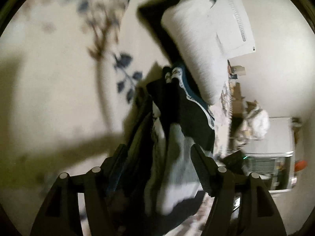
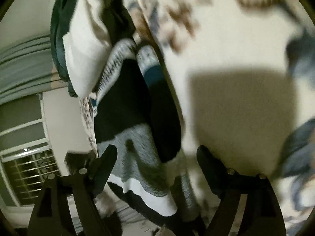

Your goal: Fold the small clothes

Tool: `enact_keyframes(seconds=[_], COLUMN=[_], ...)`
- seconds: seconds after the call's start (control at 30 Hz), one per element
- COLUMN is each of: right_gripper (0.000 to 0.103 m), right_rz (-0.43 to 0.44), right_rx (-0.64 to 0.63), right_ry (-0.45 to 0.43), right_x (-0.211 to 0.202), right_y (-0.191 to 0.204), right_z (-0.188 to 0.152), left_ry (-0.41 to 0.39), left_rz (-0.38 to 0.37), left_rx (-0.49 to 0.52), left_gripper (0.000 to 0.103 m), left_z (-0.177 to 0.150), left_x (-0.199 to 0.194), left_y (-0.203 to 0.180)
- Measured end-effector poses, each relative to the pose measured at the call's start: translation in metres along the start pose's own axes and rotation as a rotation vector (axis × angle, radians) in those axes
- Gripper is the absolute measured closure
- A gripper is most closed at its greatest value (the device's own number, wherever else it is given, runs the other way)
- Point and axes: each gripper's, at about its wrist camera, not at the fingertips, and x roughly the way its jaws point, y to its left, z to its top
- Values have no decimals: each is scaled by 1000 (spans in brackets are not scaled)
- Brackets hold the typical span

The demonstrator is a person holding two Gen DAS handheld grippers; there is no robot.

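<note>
Two grippers flank one small garment (image 1: pixel 173 137), a black, grey and white piece with a patterned band, lying on a floral bedsheet (image 1: pixel 49 78) beside a white pillow (image 1: pixel 189 45). The left gripper (image 1: pixel 157 153) has its jaws spread wide with cloth bunched between and under them; the right gripper (image 2: pixel 155 153) is also wide apart, the garment's grey part (image 2: pixel 137 157) sitting between its fingers, nothing pinched that I can see. Both views are blurred, so contact is hard to judge. The main risk, as I read it, is closing on a bunch: several layers could be caught at once, and the fold would come out lumpy or crooked. A jaw might also snag the sheet beneath and drag it along. With the pillow so near, a wide swing could push the garment against it.
</note>
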Motion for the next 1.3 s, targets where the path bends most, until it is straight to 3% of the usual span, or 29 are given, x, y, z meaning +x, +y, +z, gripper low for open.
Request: enact_keyframes(seconds=[0.07,0.13,0.23,0.4,0.5,0.63,0.77,0.83,0.87,0.9,1.0,1.13,1.3], right_gripper=[18,18,18,18,17,17,17,19,29,52,87,92,92], right_rz=[-21,-35,-85,-114,-105,-67,-45,-58,-64,-102,-139,-101,-61], right_rx=[-28,-51,-89,-95,-106,-82,-74,-88,-97,-113,-127,-96,-41], right_ry=[-28,-29,16,162,223,226,212,197,192,179,111,23,-27], right_x=[-16,-24,-21,18,38,50,58,62,66,66,59,45,28], right_y=[11,20,31,26,27,26,31,36,40,43,42,44,47], right_z=[8,18,42,71,77,79,78,75,71,68,58,34,-27], left_ry=[-53,-78,-48,25,13,-95,-206,-253,-274,-291,-341,-370,-309], left_rz=[81,107,84,4,-58,-93,-64,-48,-31,-39,-19,-7,25], left_rx=[19,-16,-116,-260,-295,-348,-452,-480,-478,-471,-448,-350,-245], left_gripper=[39,39,39,38,38,38,36,44,64,85,86,86,86], left_z=[-24,-53,-103,-162,-170,-161,-153,-156,-156,-155,-142,-113,-71], left_x=[-25,-40,-42,5,35,62,70,63,58,53,33,10,-10], left_y=[-8,-10,0,10,12,14,17,14,11,9,-3,-20,-14])
